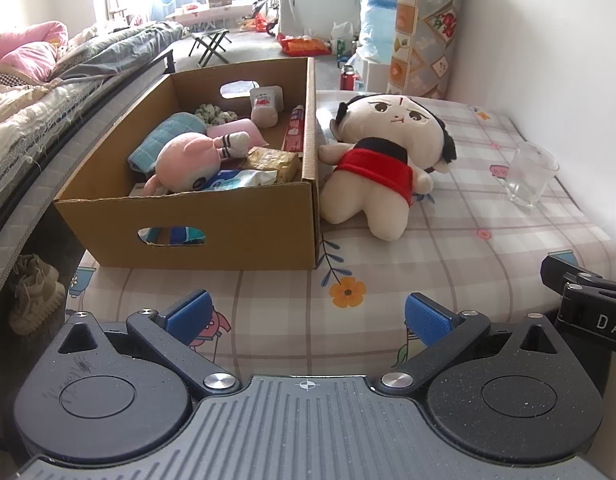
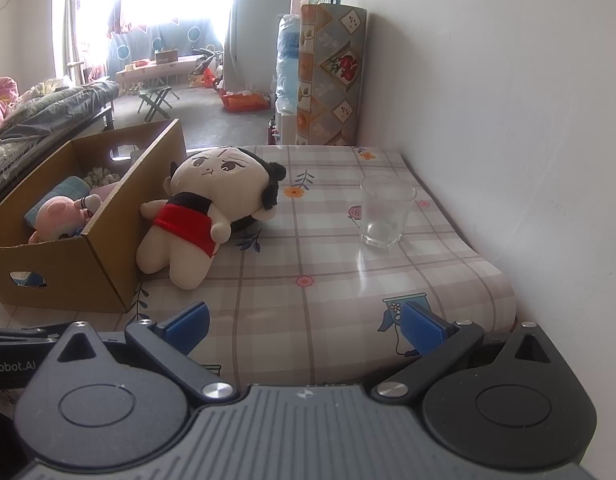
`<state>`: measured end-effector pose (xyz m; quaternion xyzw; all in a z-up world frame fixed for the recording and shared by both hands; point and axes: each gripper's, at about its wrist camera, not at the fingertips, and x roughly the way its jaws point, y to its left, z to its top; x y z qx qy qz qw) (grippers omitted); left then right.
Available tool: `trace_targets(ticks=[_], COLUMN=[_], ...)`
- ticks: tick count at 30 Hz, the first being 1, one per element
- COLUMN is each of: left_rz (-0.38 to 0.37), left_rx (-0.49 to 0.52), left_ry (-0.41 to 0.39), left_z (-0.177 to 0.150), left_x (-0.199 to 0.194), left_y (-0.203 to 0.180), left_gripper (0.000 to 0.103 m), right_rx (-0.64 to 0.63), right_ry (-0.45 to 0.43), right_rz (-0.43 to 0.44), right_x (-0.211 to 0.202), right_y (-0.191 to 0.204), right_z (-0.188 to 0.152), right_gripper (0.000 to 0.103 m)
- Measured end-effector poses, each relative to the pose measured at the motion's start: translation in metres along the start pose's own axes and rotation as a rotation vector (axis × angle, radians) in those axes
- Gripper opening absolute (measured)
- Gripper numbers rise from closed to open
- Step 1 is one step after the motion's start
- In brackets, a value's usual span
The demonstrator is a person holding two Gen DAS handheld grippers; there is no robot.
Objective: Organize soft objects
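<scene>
Checked, flower-print tablecloth (image 1: 448, 248) covered a table set against a white wall (image 2: 508, 120), with a bed with rumpled bedding (image 1: 47, 80) to the left and a bright window far behind. On the cloth lay a cream plush doll with black hair and a red-and-black top (image 1: 382, 152), face up and tilted, its side touching the right wall of an open brown cardboard box with cut-out handles (image 1: 227, 224); one doll arm pressed against that wall. Inside the box lay a pink plush pig with striped socks (image 1: 191, 160), on top of a light-blue quilted cloth (image 1: 163, 136), a pink soft item (image 1: 235, 128), a floral scrunchie (image 1: 213, 114), a white pouch with red print (image 1: 263, 106), a red-and-white tube (image 1: 293, 130) leaning on the right wall, and crinkled snack packets (image 1: 259, 168). An empty clear drinking glass (image 2: 384, 216) stood upright on the cloth, well apart from the doll, near the wall. Left gripper (image 1: 308, 318) hovered low over the near edge of the table, blue-padded fingers (image 1: 189, 316) spread wide, holding nothing. Right gripper (image 2: 305, 324) was likewise spread wide and empty, blue pads (image 2: 422, 330) over the cloth, pointing between doll and glass. Beige sneakers (image 1: 35, 292) sat on the floor at left.
</scene>
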<state>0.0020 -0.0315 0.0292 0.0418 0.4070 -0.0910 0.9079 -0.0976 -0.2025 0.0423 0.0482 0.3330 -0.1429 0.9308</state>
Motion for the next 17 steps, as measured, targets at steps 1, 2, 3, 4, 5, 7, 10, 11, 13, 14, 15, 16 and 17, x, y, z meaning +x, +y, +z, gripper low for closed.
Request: trace_targets(ticks=[1,2,3,4,5,7,10,11,13,14,15,16,17], left_rz=[0.000,0.000,0.000,0.000,-0.001,-0.001,-0.001,0.000,0.000,0.000,-0.001,-0.001,0.000], left_rx=[0.000,0.000,0.001,0.002,0.002,0.002,0.002,0.003,0.002,0.002,0.002,0.002,0.002], left_ry=[0.000,0.000,0.001,0.002,0.003,0.003,0.003,0.004,0.004,0.005,0.005,0.005,0.006], left_z=[-0.0002,0.0001,0.0001,0.0002,0.0000,0.0000,-0.0001,-0.0001,-0.0002,-0.0001,-0.0001,-0.0003,-0.0003], left_x=[0.0000,0.0000,0.0000,0.0003,0.0005,0.0009,0.0009,0.0009,0.0009,0.0010,0.0009,0.0010,0.0011], left_y=[0.0000,0.0000,-0.0001,0.0004,0.0007,0.0011,0.0009,0.0009,0.0011,0.0008,0.0008,0.0011,0.0012], left_gripper=[0.103,0.103,0.103,0.103,0.103,0.103,0.103,0.103,0.103,0.103,0.103,0.103,0.103], right_rx=[0.000,0.000,0.000,0.001,0.003,0.003,0.005,0.005,0.003,0.004,0.004,0.004,0.004], right_ry=[0.000,0.000,0.001,0.002,0.002,0.001,0.002,0.002,0.001,0.002,0.001,0.002,0.002], right_rz=[-0.001,-0.001,-0.001,-0.002,-0.002,-0.003,-0.004,-0.004,-0.005,-0.005,-0.005,-0.004,-0.004], right_x=[-0.0001,-0.0001,0.0000,0.0000,-0.0001,-0.0003,0.0002,0.0002,0.0002,0.0001,0.0001,0.0002,0.0001], right_y=[0.0001,0.0000,0.0000,-0.0002,-0.0005,-0.0007,-0.0009,-0.0011,-0.0008,-0.0008,-0.0008,-0.0008,-0.0007], right_z=[0.0000,0.0000,0.0000,-0.0001,0.0000,0.0002,0.0002,0.0004,0.0003,0.0002,0.0002,0.0002,0.0002], right_gripper=[0.103,0.103,0.103,0.103,0.103,0.103,0.103,0.103,0.103,0.103,0.103,0.103,0.103])
